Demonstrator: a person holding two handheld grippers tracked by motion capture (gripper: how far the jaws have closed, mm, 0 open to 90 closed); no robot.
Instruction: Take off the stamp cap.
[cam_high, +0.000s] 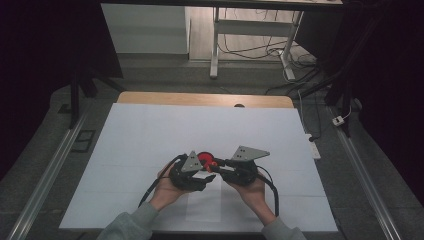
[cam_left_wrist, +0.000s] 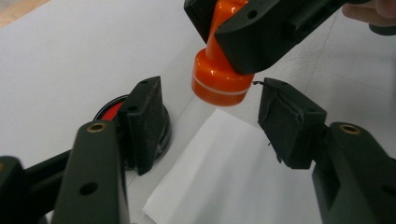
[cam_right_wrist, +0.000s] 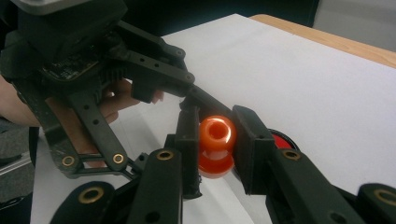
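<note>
1. Dark surroundings close in on a wooden tabletop (cam_high: 150, 97) covered almost wholly by a white sheet (cam_high: 150, 135); beyond its far edge stand the legs of a white desk frame (cam_high: 215, 45) with loose cables on the floor.
2. Two forearms in grey sleeves come in from the near edge, and the hands bring both tools close together over the near middle of the sheet.
3. Left gripper (cam_left_wrist: 210, 116): its jaws stand apart with nothing between them. Just past the tip of its left-hand jaw a round black-rimmed ink pad with a red centre (cam_left_wrist: 109, 112) lies on the sheet. A smaller piece of white paper (cam_left_wrist: 224, 177) lies below the gap between the jaws.
4. Right gripper (cam_right_wrist: 212, 140): its jaws are closed on the narrow upper part of an orange stamp (cam_right_wrist: 215, 135), one pad on each side. In the left gripper view the stamp hangs just ahead of and above the left gripper's open jaws, its wide round base (cam_left_wrist: 219, 81) downward and clear of the paper.
5. In the high view the stamp and pad merge into one red patch between the two grippers, so I cannot tell them apart.
</note>
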